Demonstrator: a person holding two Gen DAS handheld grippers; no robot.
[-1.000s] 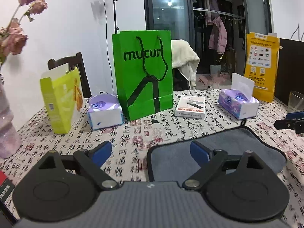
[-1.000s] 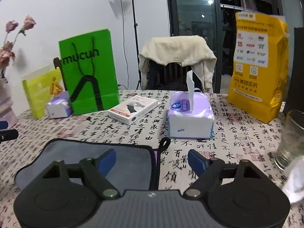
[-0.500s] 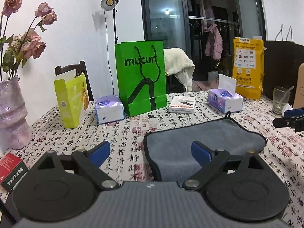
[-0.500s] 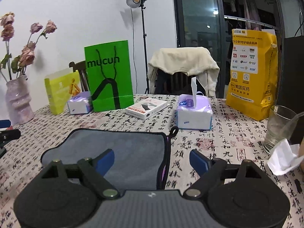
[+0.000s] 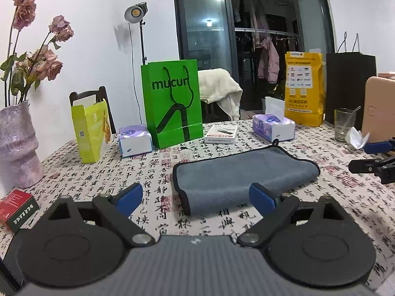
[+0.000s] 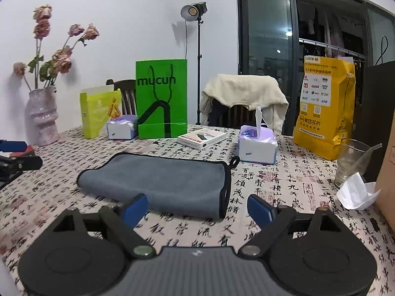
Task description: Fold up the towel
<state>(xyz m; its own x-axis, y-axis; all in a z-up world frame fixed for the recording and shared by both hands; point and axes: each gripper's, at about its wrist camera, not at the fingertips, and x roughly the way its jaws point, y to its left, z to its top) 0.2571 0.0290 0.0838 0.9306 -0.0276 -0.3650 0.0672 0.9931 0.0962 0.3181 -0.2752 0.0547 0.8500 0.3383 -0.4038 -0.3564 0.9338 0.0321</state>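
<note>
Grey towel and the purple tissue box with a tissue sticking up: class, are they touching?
Apart. The right wrist view shows patterned tablecloth between the towel, including its hanging loop, and the tissue box.

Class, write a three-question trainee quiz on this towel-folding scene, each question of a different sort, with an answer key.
1. True or false: the left gripper grips the grey towel.
2. The towel's hanging loop points toward: A) vase B) tissue box C) red box.
3. Fill in: the right gripper is ____.

Key: 1 false, it is open, clear of the towel; 2 B; 3 open.
</note>
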